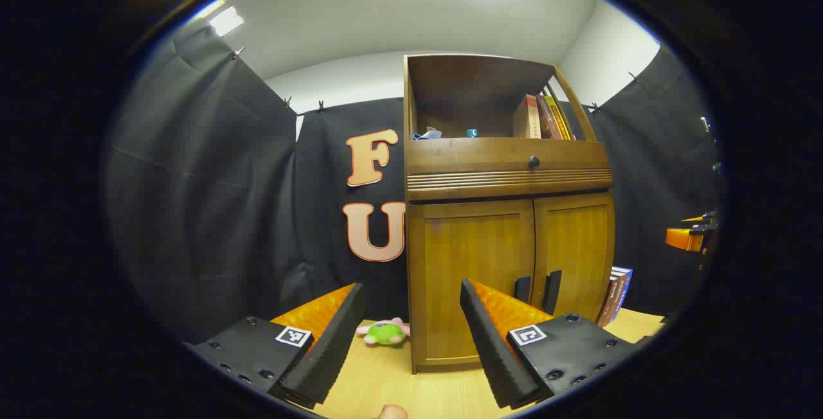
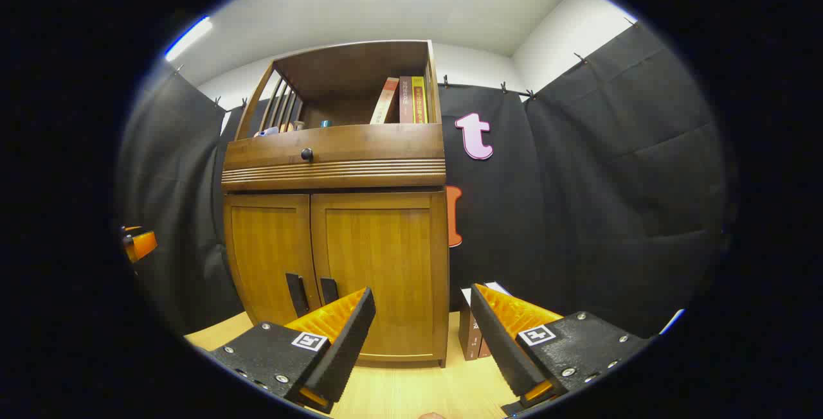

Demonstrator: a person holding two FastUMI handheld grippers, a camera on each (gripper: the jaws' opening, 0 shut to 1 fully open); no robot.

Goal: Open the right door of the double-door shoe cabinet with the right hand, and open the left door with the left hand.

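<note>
The wooden shoe cabinet (image 1: 508,175) stands ahead on a light wooden surface, with both lower doors closed. In the left gripper view its left door (image 1: 472,265) sits just beyond my right finger, and the right door (image 1: 575,245) is farther right. Two dark handles (image 1: 537,290) meet at the doors' inner edges. My left gripper (image 1: 411,287) is open and holds nothing, short of the cabinet's left front corner. In the right gripper view the right door (image 2: 379,258) and left door (image 2: 270,252) face me, with the handles (image 2: 313,292) low between them. My right gripper (image 2: 422,290) is open and holds nothing, near the cabinet's right edge.
A green plush toy (image 1: 384,332) lies on the table (image 1: 386,380) left of the cabinet. Books (image 2: 476,332) lean against its right side. More books (image 1: 540,117) stand on the open top shelf above a drawer with a round knob (image 1: 533,162). Black cloth walls surround the booth.
</note>
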